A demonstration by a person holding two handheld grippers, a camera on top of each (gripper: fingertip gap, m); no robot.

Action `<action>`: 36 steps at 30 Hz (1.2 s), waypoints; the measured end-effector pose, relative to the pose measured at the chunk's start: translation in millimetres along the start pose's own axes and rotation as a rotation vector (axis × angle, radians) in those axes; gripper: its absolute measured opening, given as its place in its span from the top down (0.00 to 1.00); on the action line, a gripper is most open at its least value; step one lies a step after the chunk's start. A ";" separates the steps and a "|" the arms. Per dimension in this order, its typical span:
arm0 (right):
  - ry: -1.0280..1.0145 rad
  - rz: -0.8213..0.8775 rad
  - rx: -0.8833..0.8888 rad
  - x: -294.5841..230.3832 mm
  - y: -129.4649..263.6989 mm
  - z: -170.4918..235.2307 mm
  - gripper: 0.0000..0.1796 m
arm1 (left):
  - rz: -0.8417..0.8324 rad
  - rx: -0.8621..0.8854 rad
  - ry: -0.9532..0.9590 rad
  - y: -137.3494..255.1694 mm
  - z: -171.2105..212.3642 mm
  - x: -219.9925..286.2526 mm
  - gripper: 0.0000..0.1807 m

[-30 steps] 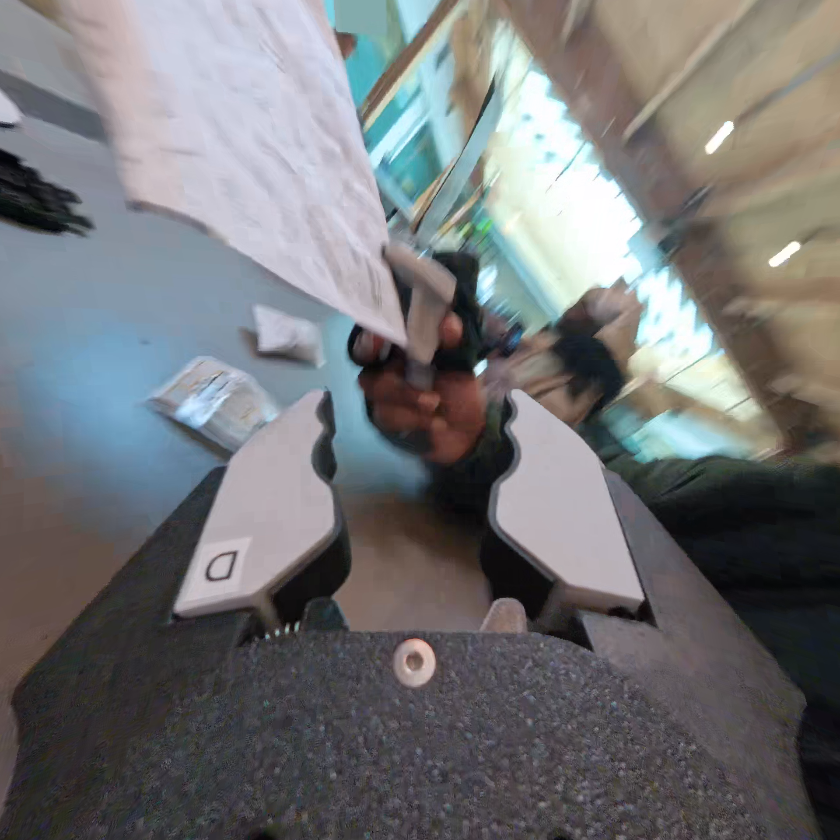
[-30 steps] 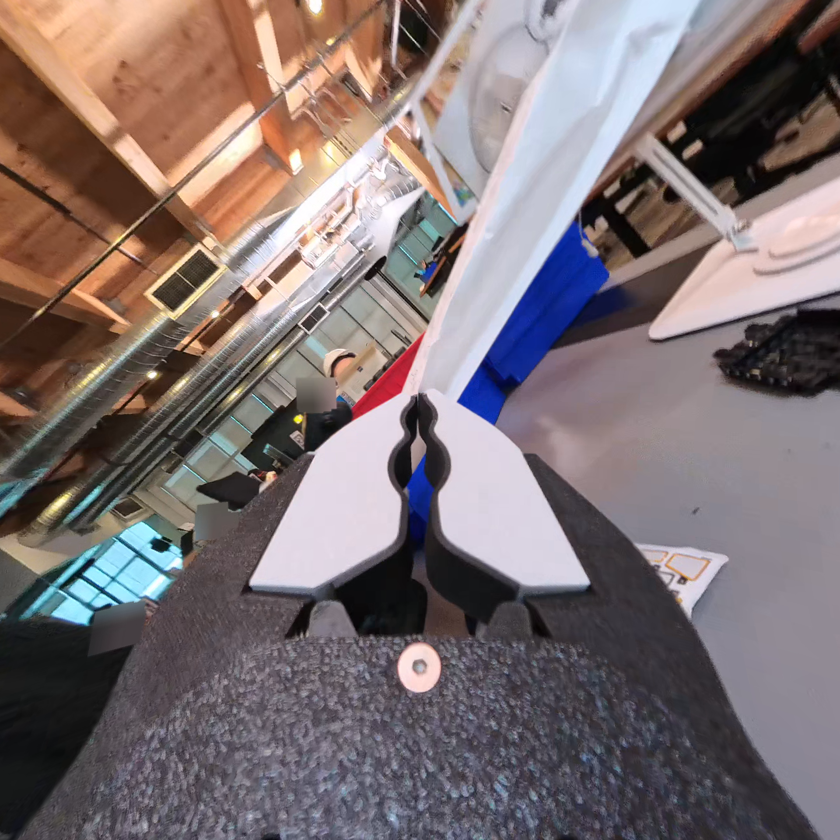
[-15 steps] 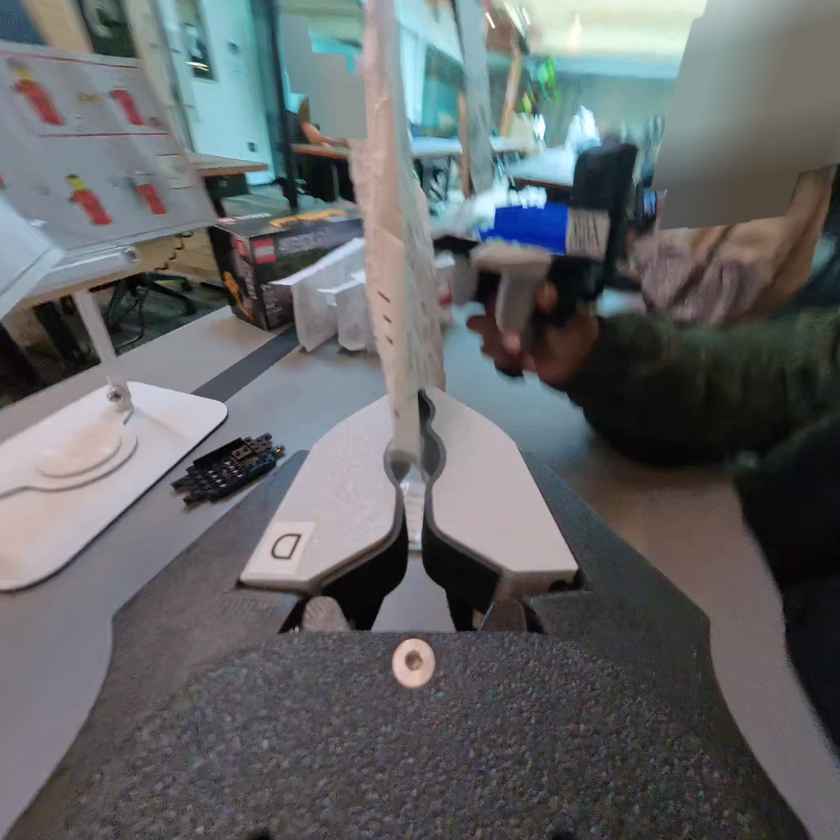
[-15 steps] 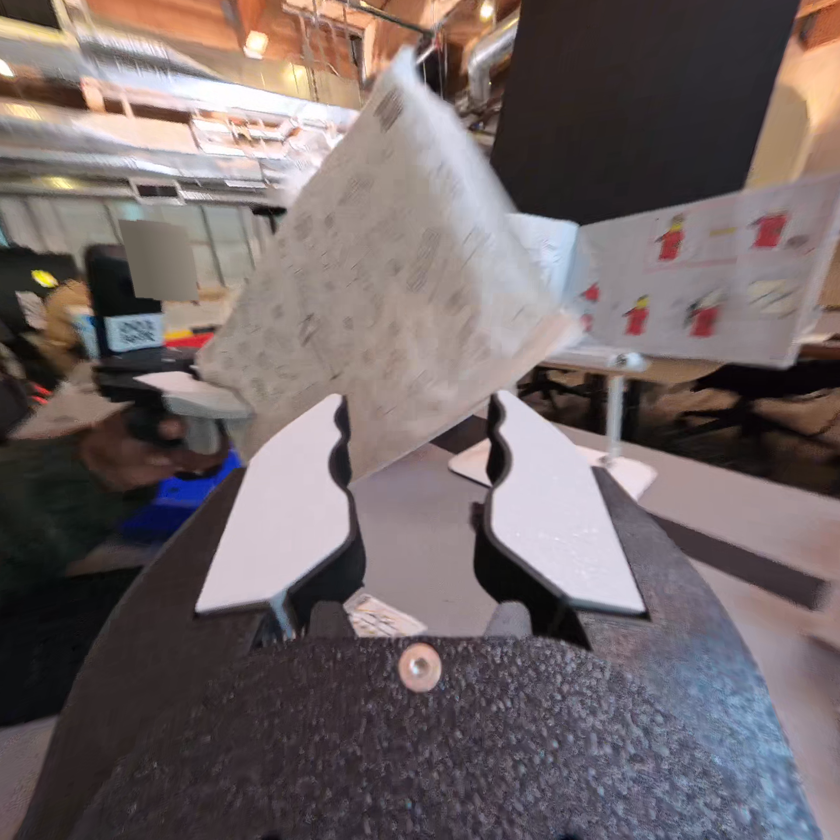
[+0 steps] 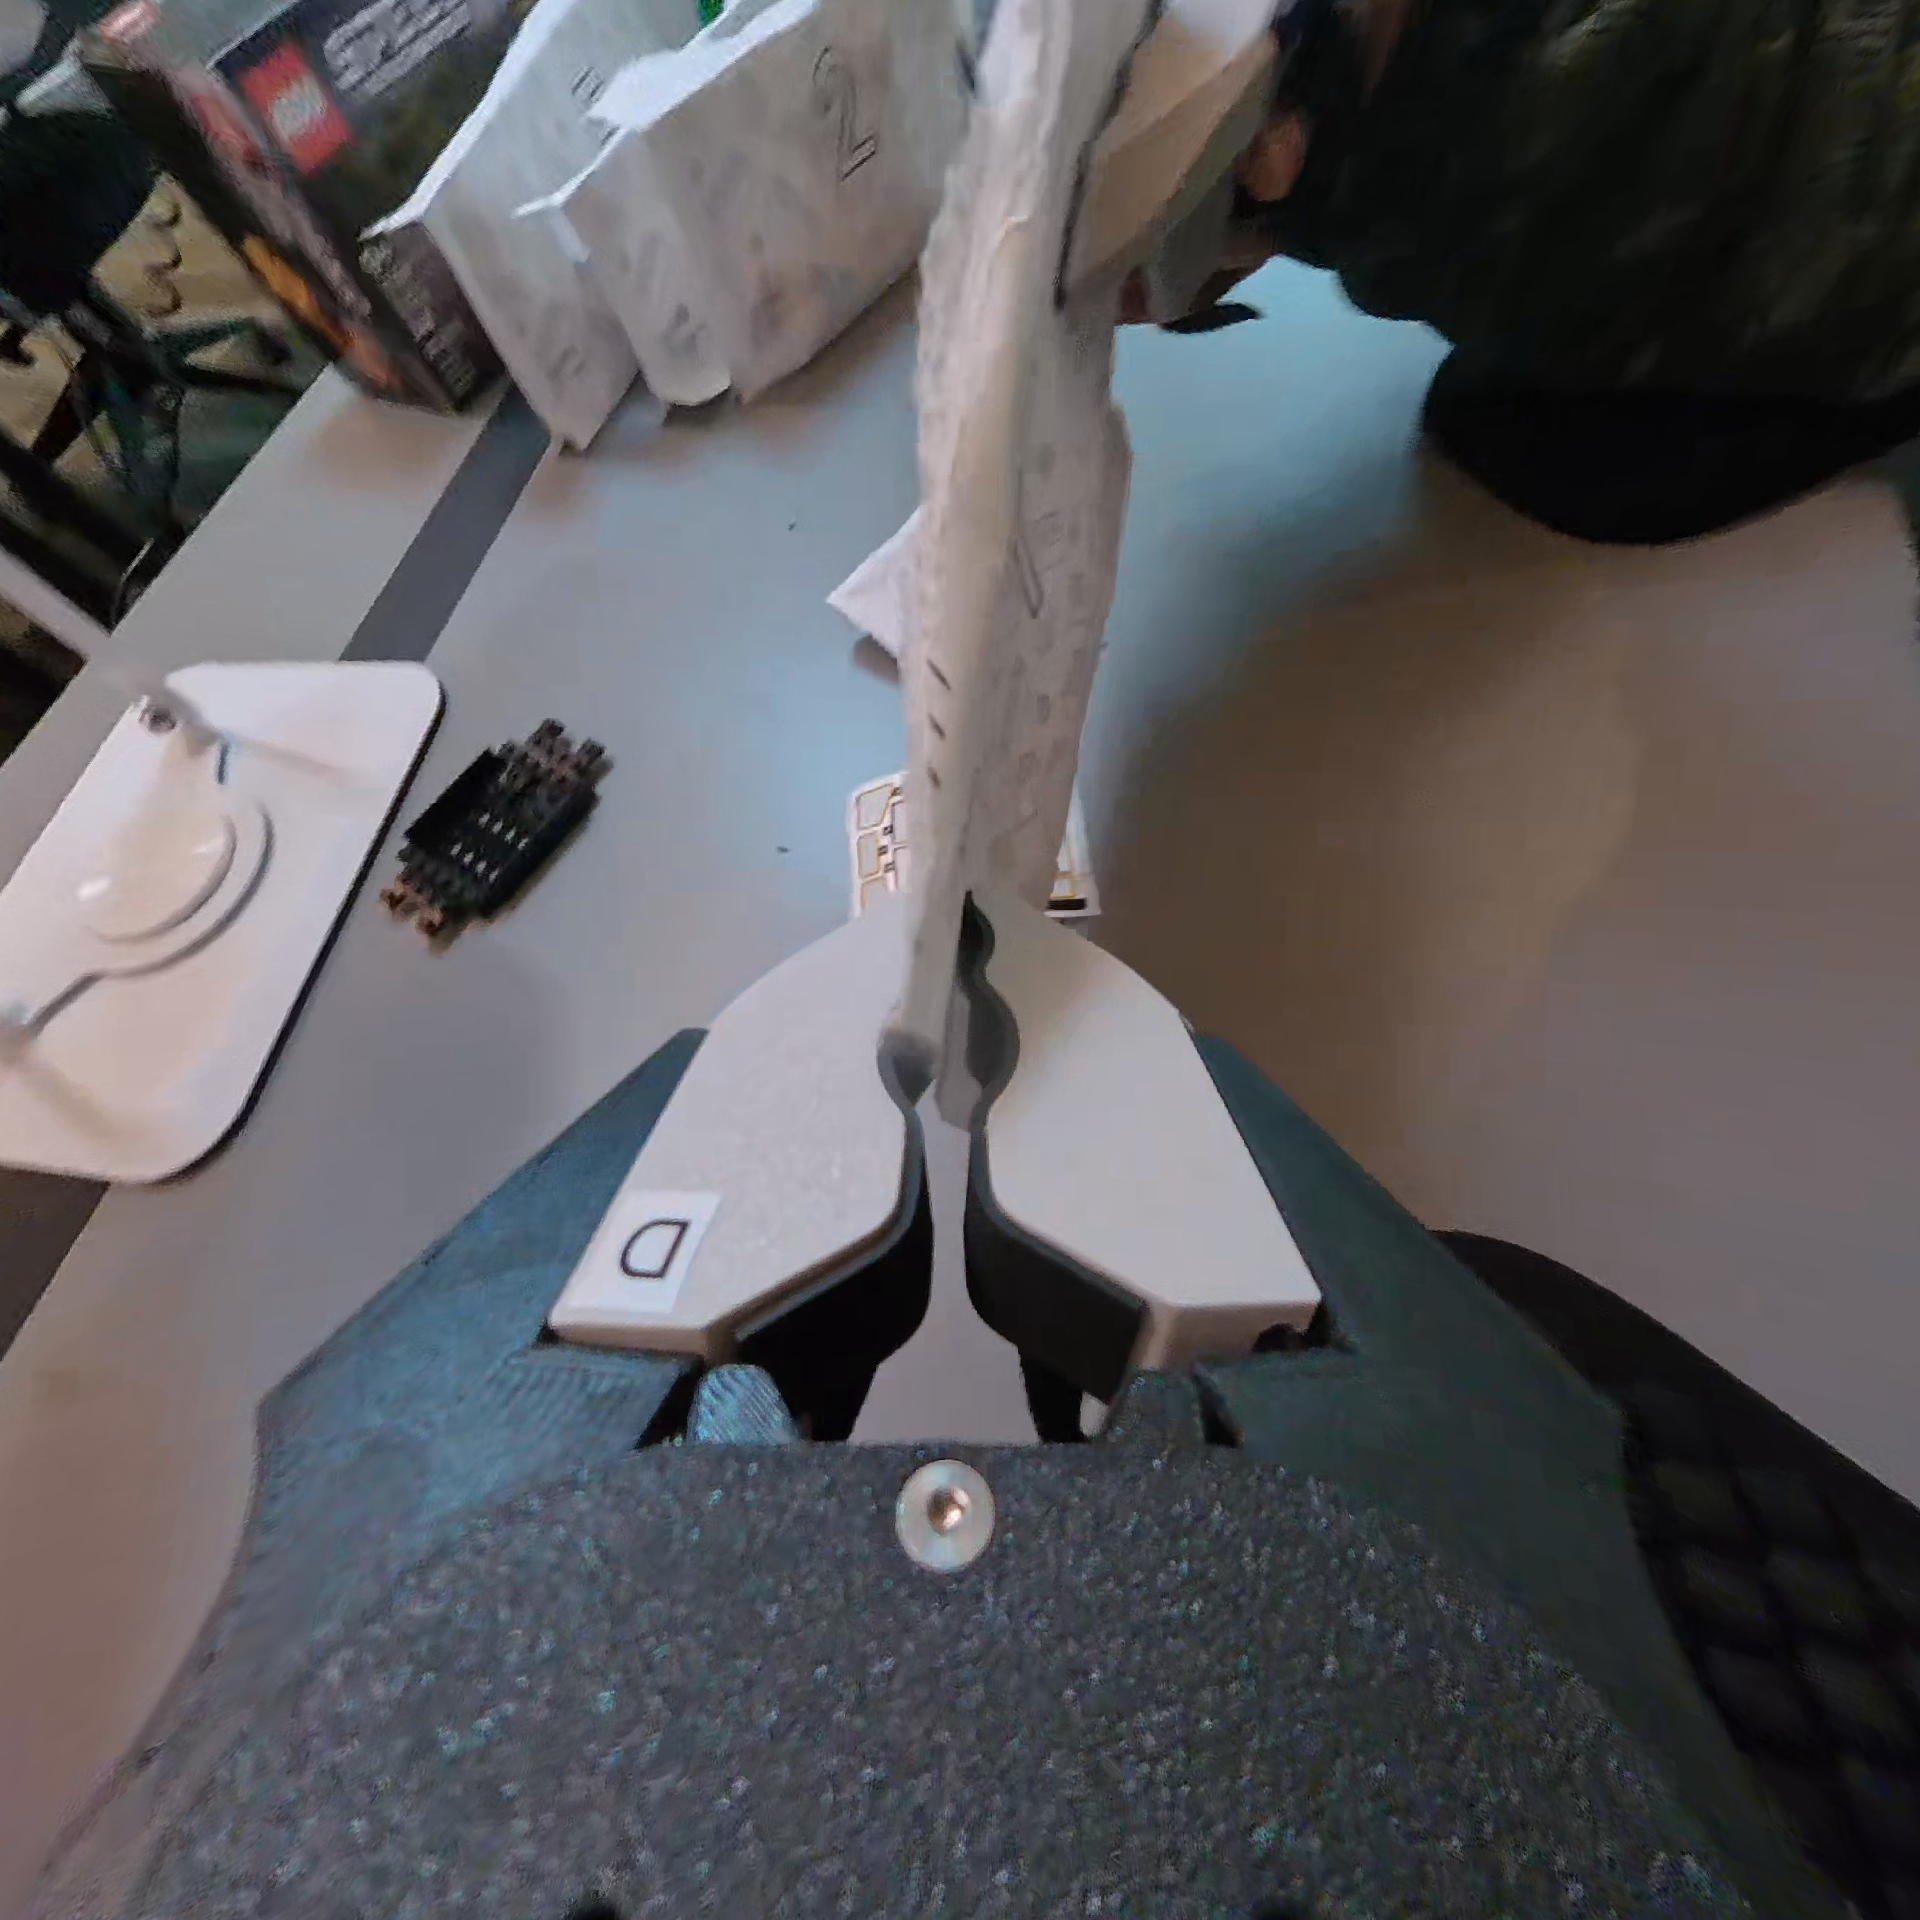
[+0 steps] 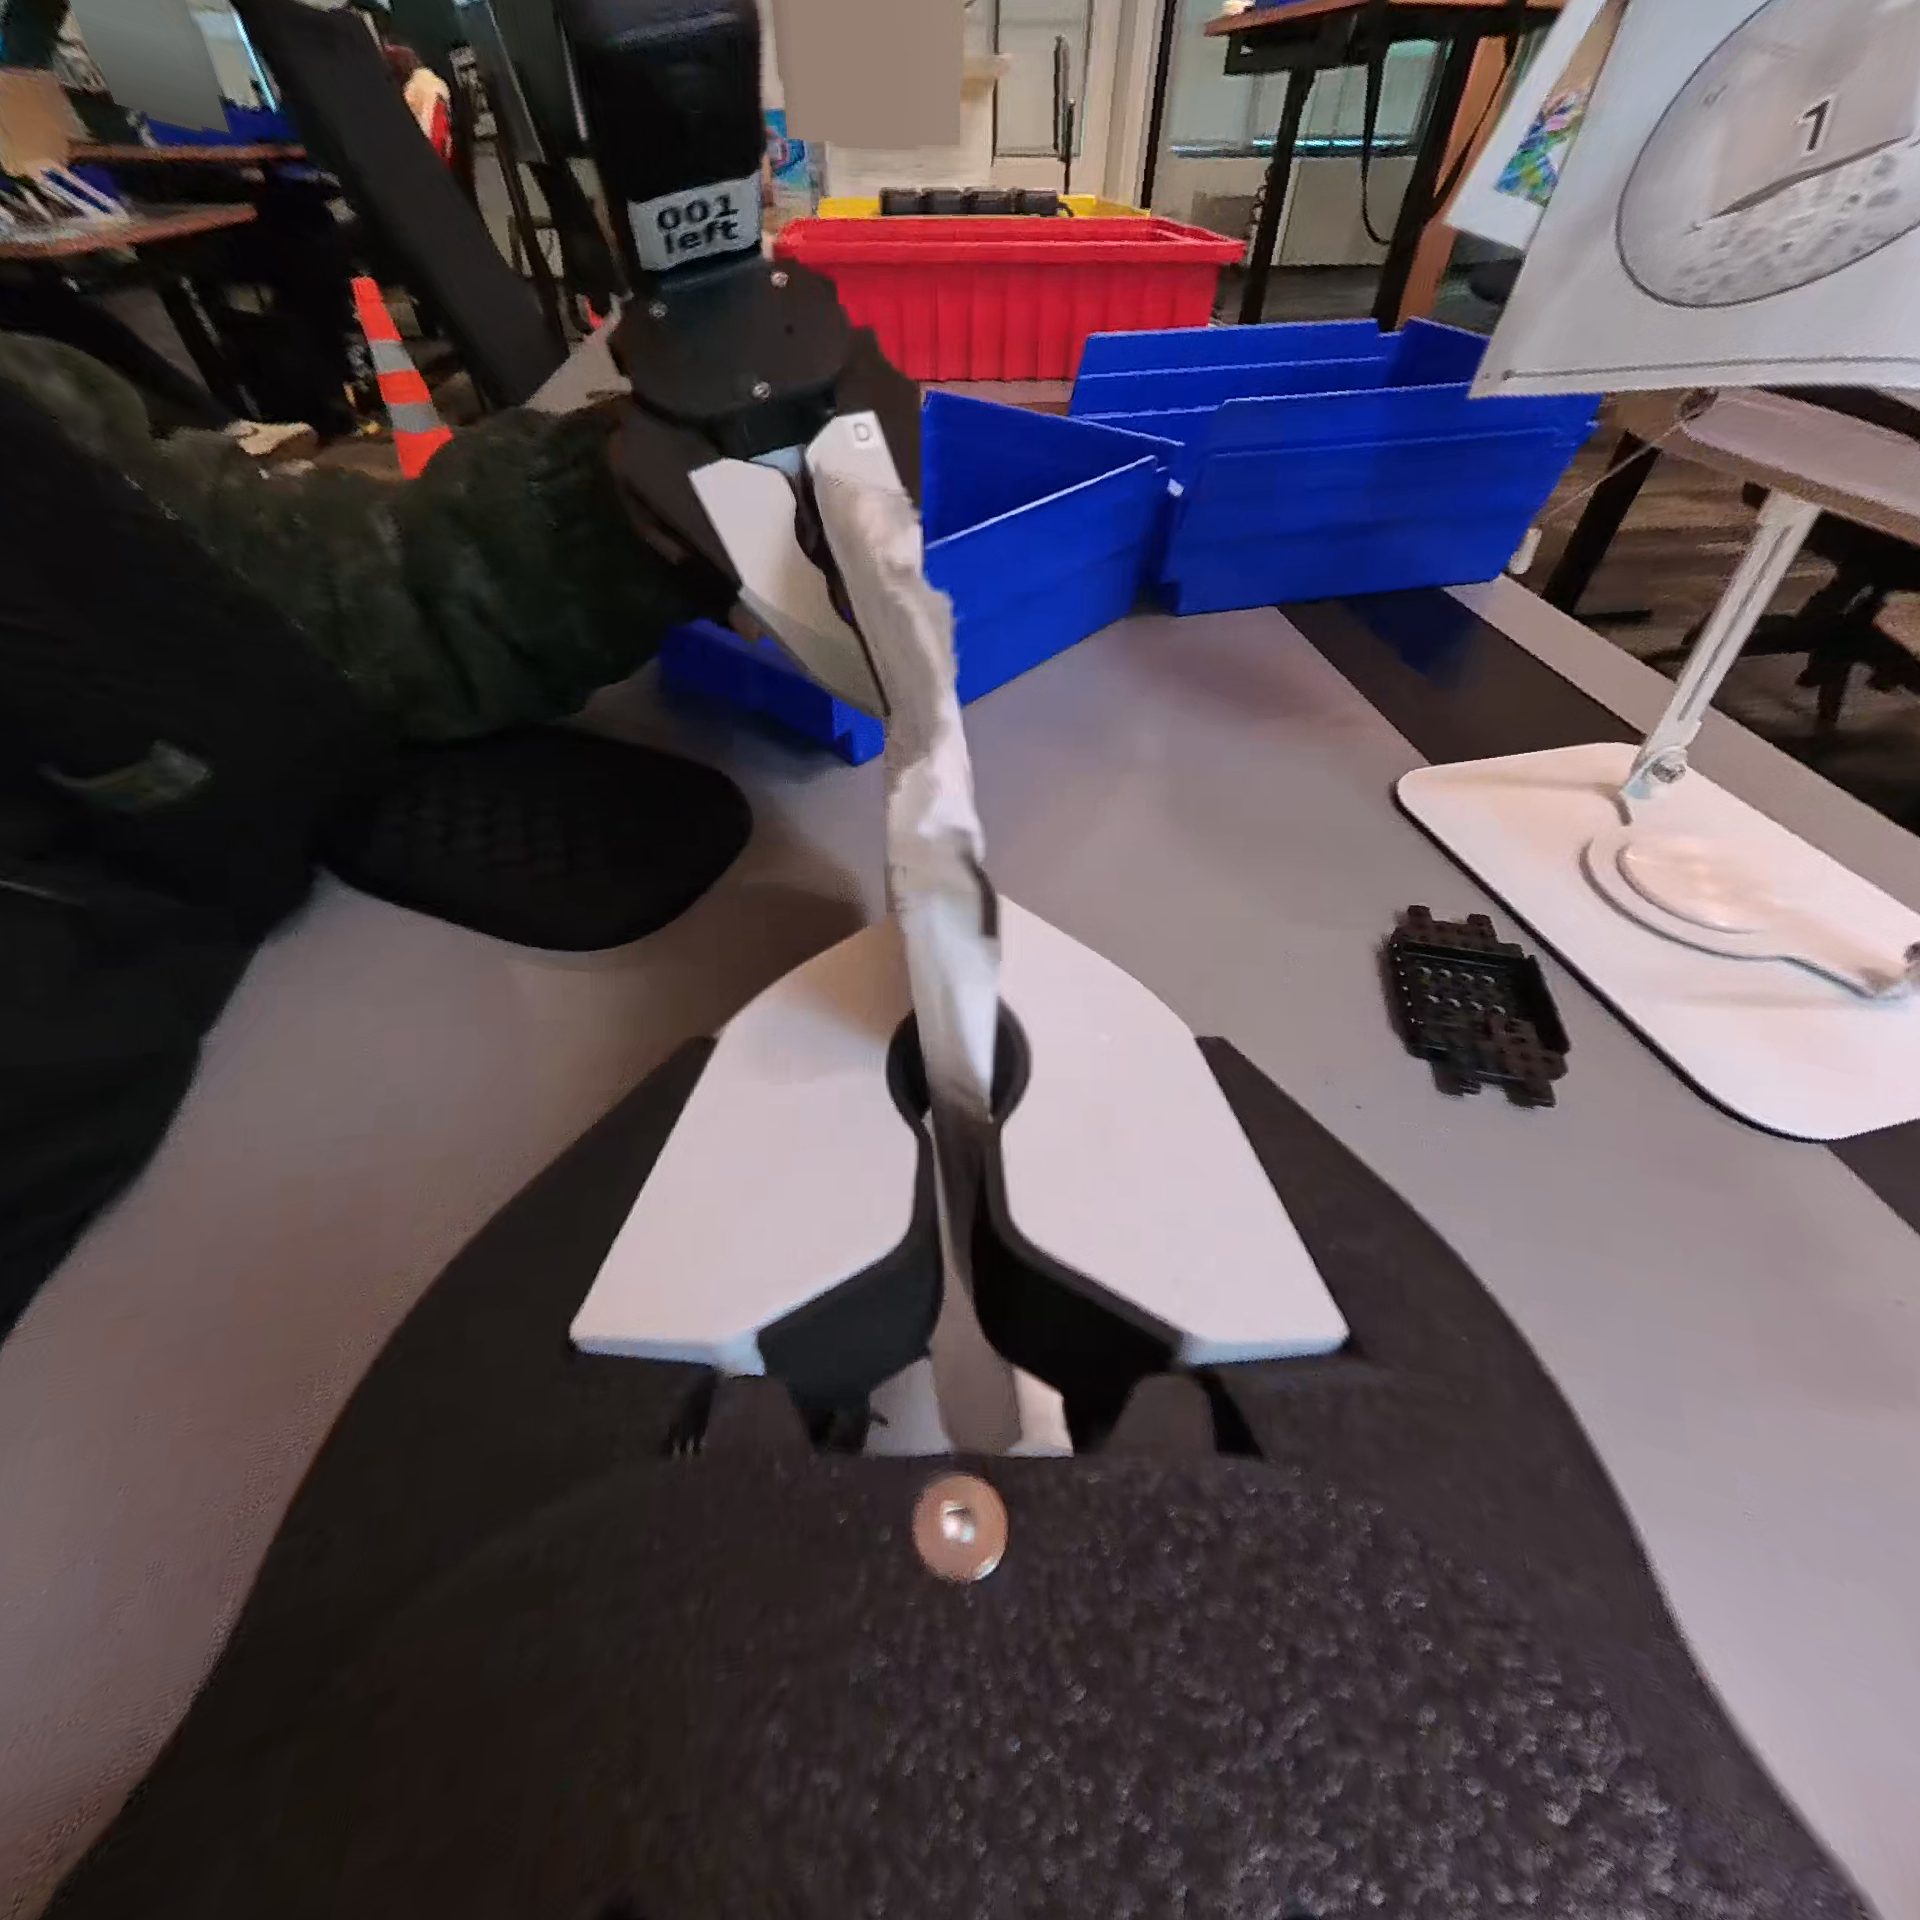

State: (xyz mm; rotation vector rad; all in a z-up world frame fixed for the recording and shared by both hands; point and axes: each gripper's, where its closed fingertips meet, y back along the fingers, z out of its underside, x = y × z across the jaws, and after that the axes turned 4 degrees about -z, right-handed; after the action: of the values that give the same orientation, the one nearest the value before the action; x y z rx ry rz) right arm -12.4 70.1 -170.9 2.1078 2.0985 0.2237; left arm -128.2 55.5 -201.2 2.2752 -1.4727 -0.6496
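Together, the left hand-held gripper (image 5: 961, 997) and the right hand-held gripper (image 6: 951, 1023) each pinched one end of a white printed paper bag (image 6: 925, 769), stretched taut above the grey table (image 5: 1455, 831); bag unopened; black brick assembly (image 6: 1470, 1003) nearby.

Left gripper (image 5: 951, 1023), right gripper (image 6: 951, 1049): both clamped.

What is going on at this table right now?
A person holds a tool in each hand, and both are shut on the same white paper bag, one at each end, so it hangs stretched between the left tool and the right tool above the grey table. A black brick assembly, a white stand base and blue bins sit nearby, untouched.
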 end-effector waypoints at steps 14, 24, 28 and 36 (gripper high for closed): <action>-0.103 -0.081 -0.067 -6.7 -24.9 30.6 1.00 | 0.041 0.027 0.101 9.3 -4.2 6.3 1.00; 0.180 0.043 -0.184 -20.1 -8.2 -23.3 1.00 | 0.142 -0.072 0.035 11.7 7.4 27.7 1.00; 0.348 0.028 -0.458 -29.1 -27.6 -6.8 1.00 | 0.152 -0.067 0.035 9.4 6.0 29.2 1.00; 0.330 -0.032 -0.595 -21.1 -32.6 -9.8 1.00 | 0.166 -0.060 0.000 11.5 7.0 33.5 1.00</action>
State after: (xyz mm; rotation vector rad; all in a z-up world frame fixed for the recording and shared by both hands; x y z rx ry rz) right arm -46.5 49.2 -168.2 1.7568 1.8864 1.1037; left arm -128.9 19.9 -207.2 2.0811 -1.5994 -0.6343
